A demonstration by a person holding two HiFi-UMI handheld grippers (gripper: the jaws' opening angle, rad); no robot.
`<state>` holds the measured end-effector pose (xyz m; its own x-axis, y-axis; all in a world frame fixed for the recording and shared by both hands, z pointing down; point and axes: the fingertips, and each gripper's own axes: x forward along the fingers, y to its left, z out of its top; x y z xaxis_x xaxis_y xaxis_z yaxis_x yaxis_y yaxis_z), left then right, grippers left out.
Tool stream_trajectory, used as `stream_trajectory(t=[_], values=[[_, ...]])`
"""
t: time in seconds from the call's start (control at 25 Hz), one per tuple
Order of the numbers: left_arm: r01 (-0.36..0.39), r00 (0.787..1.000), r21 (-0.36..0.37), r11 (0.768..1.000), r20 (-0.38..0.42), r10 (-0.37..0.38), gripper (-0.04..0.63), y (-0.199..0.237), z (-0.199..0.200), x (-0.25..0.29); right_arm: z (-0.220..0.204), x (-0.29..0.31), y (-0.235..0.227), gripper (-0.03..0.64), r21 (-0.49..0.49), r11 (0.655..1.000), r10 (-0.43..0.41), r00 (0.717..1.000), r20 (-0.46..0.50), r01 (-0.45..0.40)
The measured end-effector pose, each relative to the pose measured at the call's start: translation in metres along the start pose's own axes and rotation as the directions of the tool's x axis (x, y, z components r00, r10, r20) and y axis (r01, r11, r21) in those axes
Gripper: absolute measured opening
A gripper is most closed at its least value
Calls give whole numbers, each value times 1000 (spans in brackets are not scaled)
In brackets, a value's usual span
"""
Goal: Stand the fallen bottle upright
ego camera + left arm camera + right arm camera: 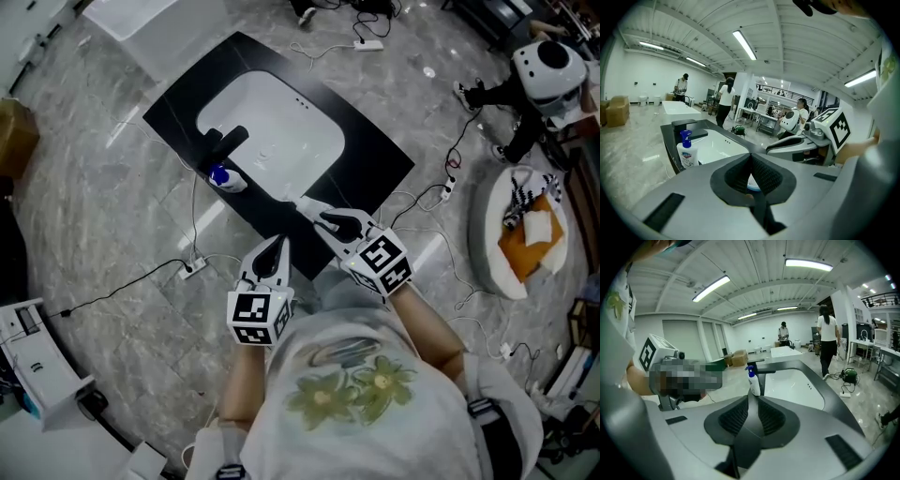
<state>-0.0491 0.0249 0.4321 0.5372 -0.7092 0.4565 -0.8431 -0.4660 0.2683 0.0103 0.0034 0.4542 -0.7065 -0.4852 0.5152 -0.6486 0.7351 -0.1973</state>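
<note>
Black counter (375, 155), white basin (281, 131); marble floor (94, 187), cables (131, 286); left gripper (277, 244), right gripper (304, 204) jaws together, empty.

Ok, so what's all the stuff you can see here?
counter: one, black, middle of the grey floor
sink: one, white, set in the counter
tap: one, black, sink's left edge
bottle: one, white with blue pump, upright beside the tap
cables: several, white and black, across the floor
cardboard box: one, brown, far left
round cushion: one, white, holding something orange, right
people: three, far off
left gripper: grey, shut, empty
right gripper: grey, shut, empty
</note>
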Motion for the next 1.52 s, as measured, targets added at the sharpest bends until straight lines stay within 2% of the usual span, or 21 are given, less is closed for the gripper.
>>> stream_trajectory(t=[0.36, 0.6, 1.2, 1.52], values=[[-53, 998, -52, 997, -19, 52, 18, 20, 0, 24, 5, 35, -31, 110, -1, 999, 48, 998, -50, -48], [-86, 996, -79, 993, -32, 84, 18, 35, -3, 39, -3, 64, -44, 146, 9, 995, 98, 988, -119, -97], [-175, 984, -145, 974, -52, 169, 18, 64, -11, 63, -30, 121, -60, 166, -5, 978, 199, 937, -286, -209], [-234, 972, -187, 954, -50, 228, 18, 78, -15, 78, -39, 145, -70, 192, 23, 961, 268, 909, -320, -275]])
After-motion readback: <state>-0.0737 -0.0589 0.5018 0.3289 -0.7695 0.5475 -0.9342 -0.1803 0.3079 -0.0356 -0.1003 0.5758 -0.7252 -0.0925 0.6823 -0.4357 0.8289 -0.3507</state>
